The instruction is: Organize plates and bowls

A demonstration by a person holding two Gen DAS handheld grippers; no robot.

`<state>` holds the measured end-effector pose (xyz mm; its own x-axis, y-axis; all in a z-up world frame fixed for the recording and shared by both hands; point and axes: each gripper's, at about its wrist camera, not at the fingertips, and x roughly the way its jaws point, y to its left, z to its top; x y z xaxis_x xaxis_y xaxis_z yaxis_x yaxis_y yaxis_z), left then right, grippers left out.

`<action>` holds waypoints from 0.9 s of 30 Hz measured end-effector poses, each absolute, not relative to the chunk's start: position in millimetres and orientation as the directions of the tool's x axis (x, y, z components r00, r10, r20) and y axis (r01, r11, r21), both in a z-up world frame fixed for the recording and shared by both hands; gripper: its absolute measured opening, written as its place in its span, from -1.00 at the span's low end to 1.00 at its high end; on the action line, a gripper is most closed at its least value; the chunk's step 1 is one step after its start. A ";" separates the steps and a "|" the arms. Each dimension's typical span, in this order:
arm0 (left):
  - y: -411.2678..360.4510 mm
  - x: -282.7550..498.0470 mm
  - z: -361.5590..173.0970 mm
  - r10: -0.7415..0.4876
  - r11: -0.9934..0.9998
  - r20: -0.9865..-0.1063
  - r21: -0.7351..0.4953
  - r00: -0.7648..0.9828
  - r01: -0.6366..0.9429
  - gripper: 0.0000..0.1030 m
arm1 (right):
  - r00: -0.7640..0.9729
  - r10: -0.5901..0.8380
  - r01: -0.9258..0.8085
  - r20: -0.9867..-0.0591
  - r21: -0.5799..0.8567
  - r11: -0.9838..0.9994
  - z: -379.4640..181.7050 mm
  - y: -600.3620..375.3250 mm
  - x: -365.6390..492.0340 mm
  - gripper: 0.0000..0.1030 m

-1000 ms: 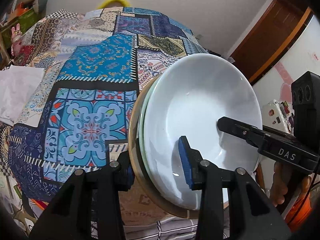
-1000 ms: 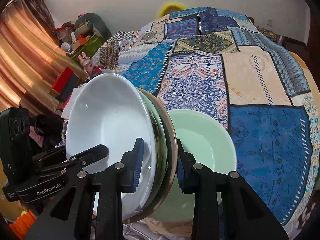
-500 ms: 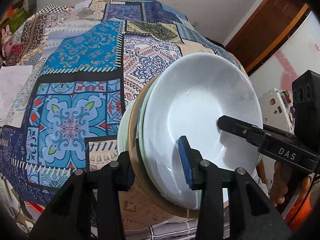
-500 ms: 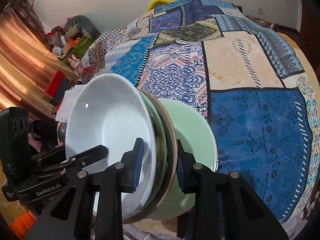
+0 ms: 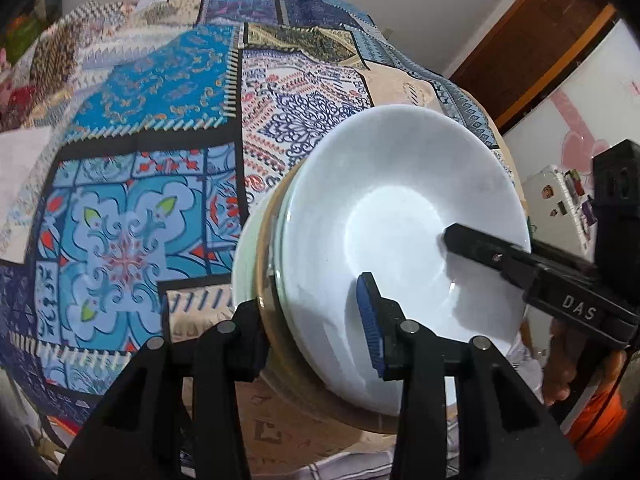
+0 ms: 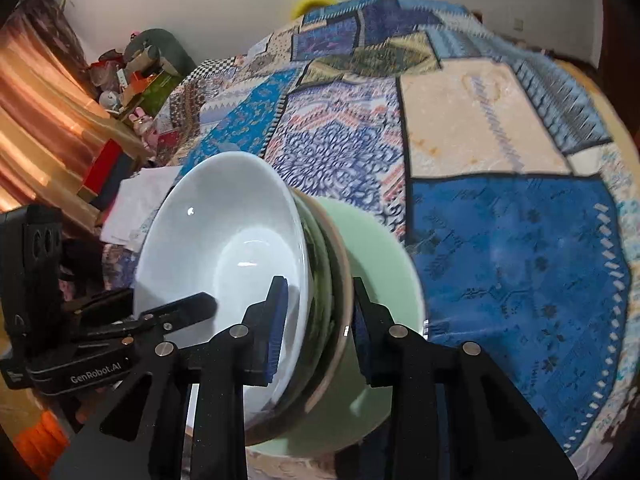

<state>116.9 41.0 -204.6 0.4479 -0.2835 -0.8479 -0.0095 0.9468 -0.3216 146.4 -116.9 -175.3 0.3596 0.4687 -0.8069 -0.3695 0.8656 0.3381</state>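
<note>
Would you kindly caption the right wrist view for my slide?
Both grippers clamp a stack topped by a white bowl above a green plate on the patchwork cloth.

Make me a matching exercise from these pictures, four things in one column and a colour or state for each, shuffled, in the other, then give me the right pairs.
Column one:
1. top bowl
2. green dish
3. tablecloth
4. left gripper

Column two:
A. patchwork of blue and cream patterns
B. pale green, beneath the held stack
C. white, empty inside
D. clamped on the rim of the stacked dishes

Pairs: 1-C, 2-B, 3-A, 4-D
</note>
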 end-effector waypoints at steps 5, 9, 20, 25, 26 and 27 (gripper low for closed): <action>50.2 109.0 -200.3 -0.237 0.954 -0.848 -0.294 0.474 -0.050 -0.14 | 0.428 0.449 -0.392 -0.784 0.287 0.874 -159.3 -121.9 134.9 -0.41; 56.0 92.9 -176.6 -0.187 0.965 -0.816 -0.257 0.546 -0.054 -0.13 | 0.483 0.447 -0.406 -0.753 0.260 0.876 -141.7 -125.6 123.6 -0.35; 51.1 28.8 -75.8 -0.145 0.977 -0.622 -0.214 0.769 0.012 0.19 | 0.646 0.505 -0.460 -0.573 0.236 0.856 -68.0 -132.0 64.8 0.16; 44.8 -6.6 -41.8 -0.119 0.980 -0.504 -0.199 0.856 0.019 0.58 | 0.714 0.518 -0.483 -0.472 0.204 0.852 -41.8 -134.2 31.1 0.47; 44.0 -14.4 -35.9 -0.105 0.982 -0.476 -0.190 0.873 0.014 0.65 | 0.726 0.520 -0.486 -0.449 0.199 0.851 -38.1 -135.1 24.4 0.56; 42.6 -22.3 -30.1 -0.088 0.984 -0.447 -0.178 0.890 0.008 0.76 | 0.741 0.518 -0.488 -0.427 0.188 0.853 -34.3 -135.6 17.4 0.57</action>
